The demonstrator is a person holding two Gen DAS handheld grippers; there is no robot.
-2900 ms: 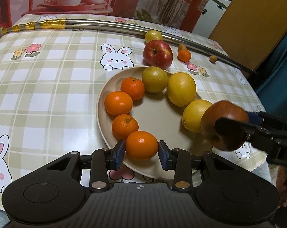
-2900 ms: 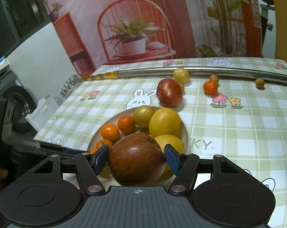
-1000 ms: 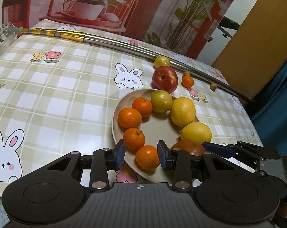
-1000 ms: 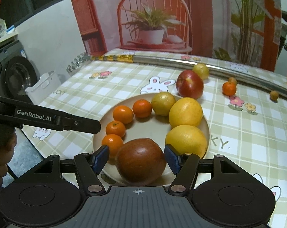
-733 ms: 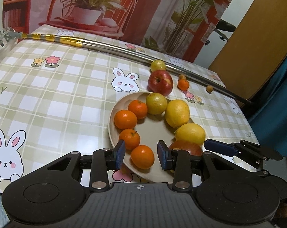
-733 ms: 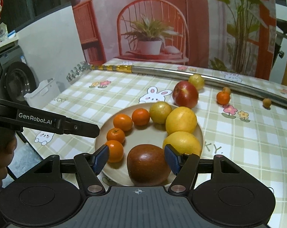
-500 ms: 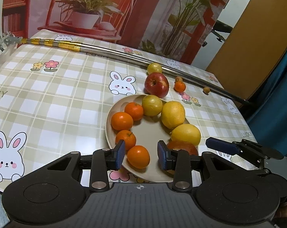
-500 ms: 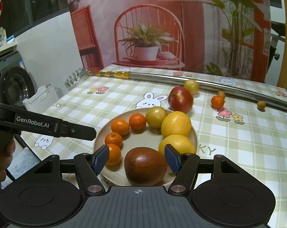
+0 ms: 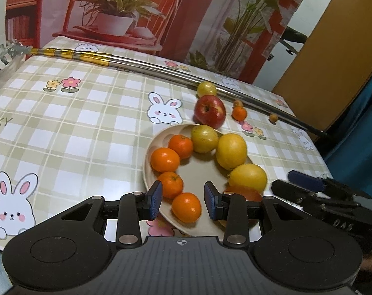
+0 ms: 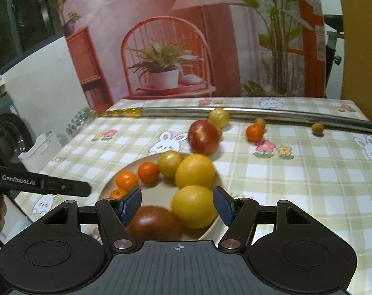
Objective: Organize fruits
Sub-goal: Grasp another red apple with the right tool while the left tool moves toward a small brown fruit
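A beige plate [image 9: 198, 172] [image 10: 151, 189] holds several oranges [image 9: 165, 159] on its left, a small yellow fruit [image 9: 204, 139] and two lemons [image 9: 231, 151] on its right. A dark red apple [image 10: 154, 222] [image 9: 245, 193] lies at the plate's near edge. My left gripper [image 9: 182, 200] [image 10: 87, 189] is open, held back from the plate, with the nearest orange [image 9: 186, 206] showing between its pads. My right gripper [image 10: 177, 205] [image 9: 291, 182] is open above the dark apple and the nearer lemon [image 10: 194, 206], gripping neither.
A bright red apple [image 9: 209, 111], a small yellow fruit [image 9: 206, 89], a small orange [image 9: 239, 113] and a tiny brown fruit [image 9: 273, 117] lie loose behind the plate. A long steel pole [image 9: 161, 70] crosses the far side. Checked cloth [image 9: 75, 135] lies left of the plate.
The dark apple, gripped by my right gripper 2.9 s ago, now lies on the plate. Both grippers have drawn back and up from the plate, and the right one has swung slightly right.
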